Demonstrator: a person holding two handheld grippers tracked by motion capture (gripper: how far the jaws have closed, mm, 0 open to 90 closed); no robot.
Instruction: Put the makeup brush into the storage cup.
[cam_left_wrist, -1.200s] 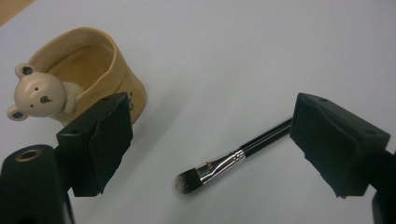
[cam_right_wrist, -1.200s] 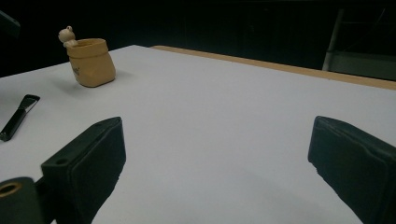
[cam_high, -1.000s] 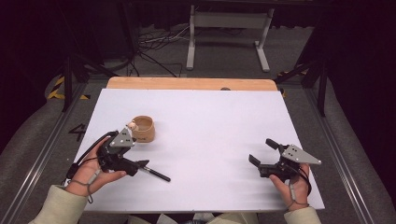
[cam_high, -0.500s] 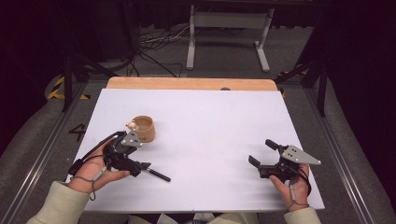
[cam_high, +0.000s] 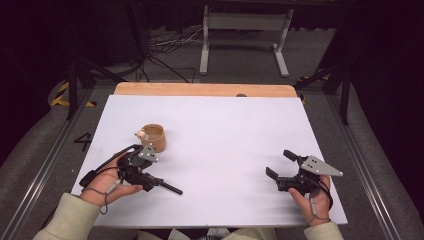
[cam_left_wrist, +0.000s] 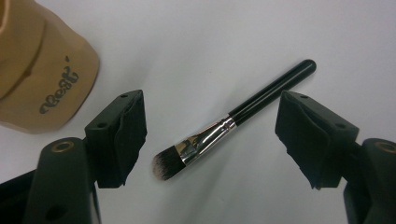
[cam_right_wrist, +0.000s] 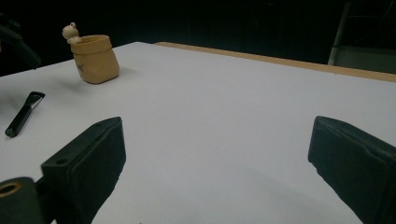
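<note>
High view, step: the left gripper (cam_high: 150, 181) hangs low over a makeup brush (cam_high: 167, 186) lying flat on the white table (cam_high: 235, 135), just in front of the tan holder cup (cam_high: 153, 137); I judge this the approach to picking the brush up.
High view, right hand: the right gripper (cam_high: 280, 165) rests near the table's right front, well apart from the brush, fingers spread wide and holding nothing.
Left gripper view, fingers: wide apart, one on each side of the brush (cam_left_wrist: 233, 123), touching nothing.
Left gripper view, axis: the brush's long axis runs on a diagonal between the fingers, bristles toward the lower left, black handle end toward the upper right.
Left gripper view, next move: likely lower a little and close across the ferrule or handle.
Right gripper view, scene: the cup (cam_right_wrist: 95, 58) stands upright at far left, a small figure on its rim; the brush handle (cam_right_wrist: 21, 119) lies nearer.
</note>
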